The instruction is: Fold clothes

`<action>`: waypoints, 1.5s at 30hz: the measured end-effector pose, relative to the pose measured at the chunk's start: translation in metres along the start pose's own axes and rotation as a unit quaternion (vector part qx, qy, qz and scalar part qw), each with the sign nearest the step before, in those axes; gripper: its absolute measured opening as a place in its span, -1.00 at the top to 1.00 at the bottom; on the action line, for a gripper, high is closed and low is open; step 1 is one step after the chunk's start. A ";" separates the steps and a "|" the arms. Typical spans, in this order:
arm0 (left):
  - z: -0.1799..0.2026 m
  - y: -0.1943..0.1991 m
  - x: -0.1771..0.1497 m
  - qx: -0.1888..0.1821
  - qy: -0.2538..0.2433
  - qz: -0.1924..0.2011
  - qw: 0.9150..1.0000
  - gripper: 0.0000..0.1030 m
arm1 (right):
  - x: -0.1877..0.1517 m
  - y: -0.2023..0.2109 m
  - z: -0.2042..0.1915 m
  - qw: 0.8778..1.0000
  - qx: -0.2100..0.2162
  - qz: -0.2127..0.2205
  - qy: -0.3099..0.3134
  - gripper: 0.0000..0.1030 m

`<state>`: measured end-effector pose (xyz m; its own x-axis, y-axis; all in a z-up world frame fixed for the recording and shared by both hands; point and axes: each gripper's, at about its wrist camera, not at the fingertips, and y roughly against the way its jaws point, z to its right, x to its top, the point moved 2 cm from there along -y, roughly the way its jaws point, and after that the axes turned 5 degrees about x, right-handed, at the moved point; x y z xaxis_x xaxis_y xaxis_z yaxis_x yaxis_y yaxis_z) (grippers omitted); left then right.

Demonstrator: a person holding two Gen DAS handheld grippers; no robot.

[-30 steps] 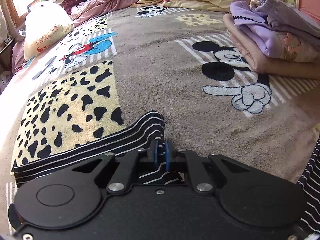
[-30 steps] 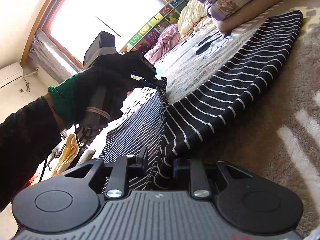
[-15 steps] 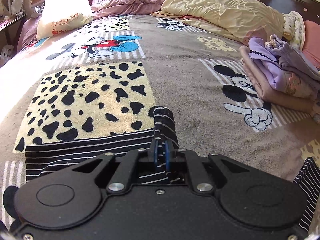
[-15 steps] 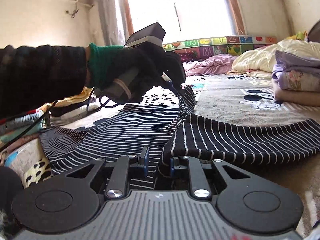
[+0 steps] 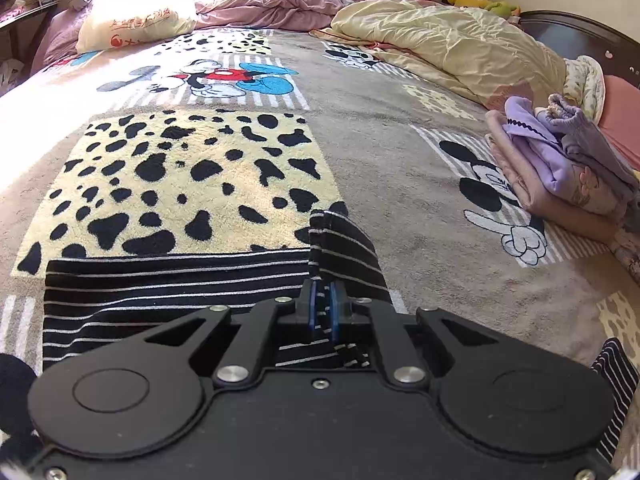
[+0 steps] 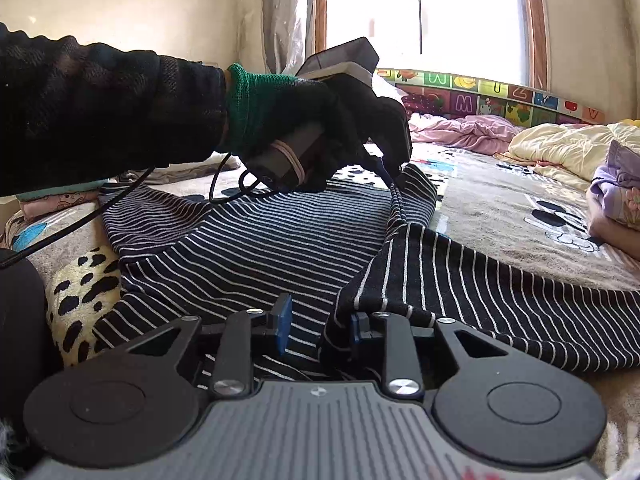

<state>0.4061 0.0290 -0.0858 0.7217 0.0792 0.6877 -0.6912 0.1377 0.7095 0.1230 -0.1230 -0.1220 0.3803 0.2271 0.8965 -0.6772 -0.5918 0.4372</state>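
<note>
A black garment with thin white stripes (image 6: 280, 240) lies spread on the bed blanket (image 5: 380, 152). My left gripper (image 5: 323, 310) is shut on a raised fold of the garment (image 5: 344, 248) near its far edge. From the right wrist view, a gloved hand (image 6: 320, 128) holds that left gripper (image 6: 394, 174), its tips pinching the cloth. My right gripper (image 6: 318, 324) stands open low over the garment's near part. A folded-over flap (image 6: 400, 276) rests against its right finger (image 6: 356, 326).
A stack of folded purple and pink clothes (image 5: 560, 168) sits at the right of the bed. Yellow and pink quilts (image 5: 440, 48) are bunched at the far side, with a white bag (image 5: 136, 12) at the far left. A cable (image 6: 120, 200) trails from the left gripper.
The right gripper's fingers have spread apart and let go of the fold. Both grippers have lowered the striped garment onto the blanket, and the left still pinches its edge.
</note>
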 end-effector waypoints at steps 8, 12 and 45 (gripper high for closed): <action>-0.005 0.006 -0.022 0.061 -0.037 0.071 0.995 0.69 | -0.006 -0.005 -0.007 1.000 0.014 -0.003 0.002 0.05; 0.004 0.021 -0.027 0.056 -0.065 0.080 0.993 0.69 | -0.005 0.001 -0.007 1.000 0.010 0.011 -0.001 0.04; 0.230 0.091 -0.099 -0.198 -0.359 -0.003 0.912 0.12 | -0.014 0.015 -0.020 1.000 0.005 -0.004 0.014 -0.35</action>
<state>0.2632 -0.1930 -0.0541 0.4157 -0.5699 0.7088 -0.5175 0.4926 0.6997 0.0949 -0.1201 -0.1269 0.3678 0.2521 0.8951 -0.6684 -0.5976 0.4429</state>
